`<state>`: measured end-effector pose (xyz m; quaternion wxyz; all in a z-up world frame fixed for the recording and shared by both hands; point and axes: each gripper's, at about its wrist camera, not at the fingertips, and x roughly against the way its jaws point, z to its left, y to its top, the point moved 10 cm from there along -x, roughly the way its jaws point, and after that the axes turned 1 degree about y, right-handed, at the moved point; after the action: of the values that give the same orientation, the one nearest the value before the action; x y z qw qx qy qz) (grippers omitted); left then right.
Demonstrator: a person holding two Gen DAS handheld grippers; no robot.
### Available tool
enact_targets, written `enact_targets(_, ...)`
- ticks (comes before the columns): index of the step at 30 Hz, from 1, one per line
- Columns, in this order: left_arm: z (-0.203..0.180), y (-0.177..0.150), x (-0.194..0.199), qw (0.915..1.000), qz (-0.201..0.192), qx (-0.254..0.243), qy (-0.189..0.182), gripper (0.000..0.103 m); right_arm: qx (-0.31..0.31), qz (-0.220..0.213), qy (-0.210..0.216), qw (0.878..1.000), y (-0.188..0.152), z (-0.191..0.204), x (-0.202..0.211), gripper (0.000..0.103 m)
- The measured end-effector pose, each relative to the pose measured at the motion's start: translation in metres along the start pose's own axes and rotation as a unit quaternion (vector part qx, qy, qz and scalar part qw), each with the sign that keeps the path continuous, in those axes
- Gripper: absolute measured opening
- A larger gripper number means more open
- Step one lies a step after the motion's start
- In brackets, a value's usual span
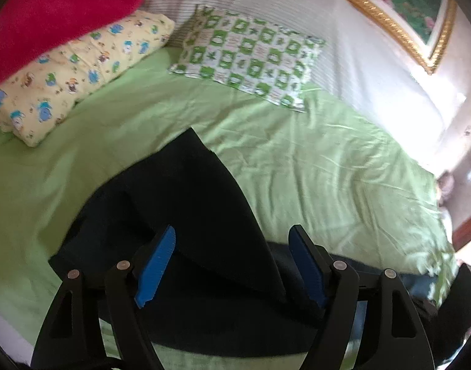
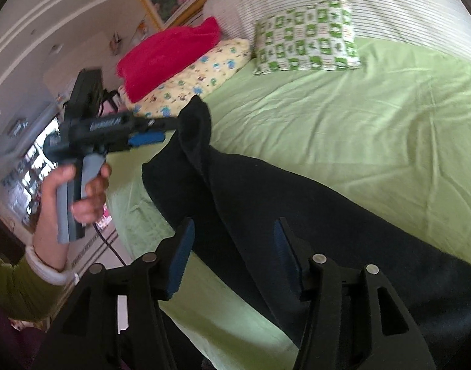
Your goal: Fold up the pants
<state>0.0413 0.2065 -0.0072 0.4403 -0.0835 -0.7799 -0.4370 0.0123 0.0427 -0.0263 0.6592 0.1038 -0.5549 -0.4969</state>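
Note:
Dark navy pants [image 1: 186, 215] lie on a light green bed sheet [image 1: 328, 169]. In the right wrist view the pants [image 2: 281, 209] stretch from lower right toward the left gripper [image 2: 170, 129], which touches a raised end of the fabric; whether it holds that end I cannot tell. In its own view the left gripper [image 1: 232, 262] has blue-padded jaws wide apart with cloth between and below them. My right gripper [image 2: 232, 256] is open above the pants, holding nothing.
A green-and-white patterned pillow [image 1: 251, 58] and a yellow cartoon pillow [image 1: 75, 74] with a red blanket [image 1: 59, 15] on it lie at the head of the bed. A striped headboard [image 2: 374, 3] is behind. The bed edge [image 2: 136, 225] is at left.

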Motion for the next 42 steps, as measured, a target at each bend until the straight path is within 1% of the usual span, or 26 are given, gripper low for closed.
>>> enact_targets(3,0.0,0.007,-0.012,0.999,0.007,0.002,0.045,0.077,0.017,0.006,0.003,1.0,0.002,0.011,-0.012,0.058)
enact_targets(5,0.0,0.01,-0.025,0.9966,0.018,0.001,0.08,0.077,0.026,0.009,0.003,1.0,0.003,0.015,-0.018,0.058)
enact_targets(6,0.0,0.011,-0.031,0.9956,0.021,0.0,0.091,0.077,0.032,0.012,0.004,0.999,0.002,0.018,-0.021,0.058)
enact_targets(8,0.002,0.011,-0.046,0.991,0.036,-0.007,0.129,0.077,0.037,0.017,0.005,0.999,0.001,0.018,-0.027,0.058)
enact_targets(10,0.002,0.01,-0.055,0.988,0.043,-0.012,0.148,0.077,0.04,0.022,0.002,0.999,-0.001,0.017,-0.031,0.059)
enact_targets(11,0.003,0.01,-0.058,0.9872,0.043,-0.012,0.153,0.073,0.041,0.025,0.002,0.999,-0.002,0.016,-0.032,0.059)
enact_targets(12,0.004,0.009,-0.06,0.9874,0.043,-0.011,0.152,0.058,0.041,0.028,0.002,0.999,-0.003,0.015,-0.035,0.059)
enact_targets(13,0.006,0.008,-0.062,0.988,0.046,-0.008,0.147,0.049,0.042,0.033,0.0,0.999,-0.004,0.012,-0.038,0.059)
enact_targets(15,0.01,0.003,-0.066,0.9907,0.058,0.005,0.123,0.016,0.042,0.038,-0.003,0.998,-0.006,0.009,-0.041,0.059)
enact_targets(16,0.011,0.001,-0.067,0.9919,0.058,0.01,0.113,0.012,0.041,0.039,-0.003,0.998,-0.006,0.008,-0.042,0.059)
enact_targets(18,0.013,0.0,-0.065,0.9938,0.051,0.017,0.097,0.007,0.039,0.042,-0.001,0.998,-0.006,0.007,-0.045,0.059)
enact_targets(21,0.015,-0.002,-0.053,0.9969,0.033,0.039,0.06,0.006,0.042,0.043,-0.006,0.998,-0.007,0.005,-0.048,0.059)
enact_targets(24,0.022,-0.003,-0.039,0.997,0.019,0.073,0.017,0.005,0.054,0.047,-0.012,0.997,-0.009,0.006,-0.05,0.059)
enact_targets(25,0.025,-0.003,-0.034,0.9966,0.015,0.081,0.008,0.005,0.062,0.052,-0.019,0.997,-0.012,0.006,-0.051,0.059)
enact_targets(27,0.029,-0.005,-0.025,0.9958,0.007,0.091,-0.012,0.005,0.082,0.065,-0.043,0.994,-0.018,0.002,-0.055,0.059)
enact_targets(29,0.029,-0.007,-0.018,0.9958,0.004,0.09,-0.018,0.005,0.102,0.074,-0.08,0.989,-0.022,-0.006,-0.059,0.058)
enact_targets(30,0.03,-0.009,-0.014,0.9959,0.002,0.088,-0.022,0.005,0.104,0.077,-0.089,0.988,-0.023,-0.01,-0.06,0.055)
enact_targets(31,0.03,-0.01,-0.011,0.9959,0.0,0.087,-0.026,0.004,0.103,0.079,-0.098,0.987,-0.022,-0.014,-0.06,0.04)
enact_targets(32,0.031,-0.012,-0.008,0.9957,-0.001,0.087,-0.031,0.004,0.099,0.08,-0.104,0.986,-0.02,-0.019,-0.06,0.033)
enact_targets(33,0.033,-0.013,-0.004,0.9954,-0.003,0.089,-0.035,0.004,0.091,0.078,-0.1,0.988,-0.017,-0.021,-0.057,0.021)
enact_targets(34,0.035,-0.013,0.001,0.9949,-0.007,0.092,-0.041,0.004,0.084,0.074,-0.092,0.989,-0.014,-0.021,-0.054,0.013)
enact_targets(39,0.054,-0.009,0.035,0.9926,-0.038,0.096,-0.064,0.004,0.061,0.033,-0.054,0.996,0.014,-0.011,-0.022,0.012)
enact_targets(42,0.069,-0.014,0.042,0.9919,-0.041,0.096,-0.073,0.004,0.049,0.027,-0.034,0.998,0.02,-0.008,-0.012,0.012)
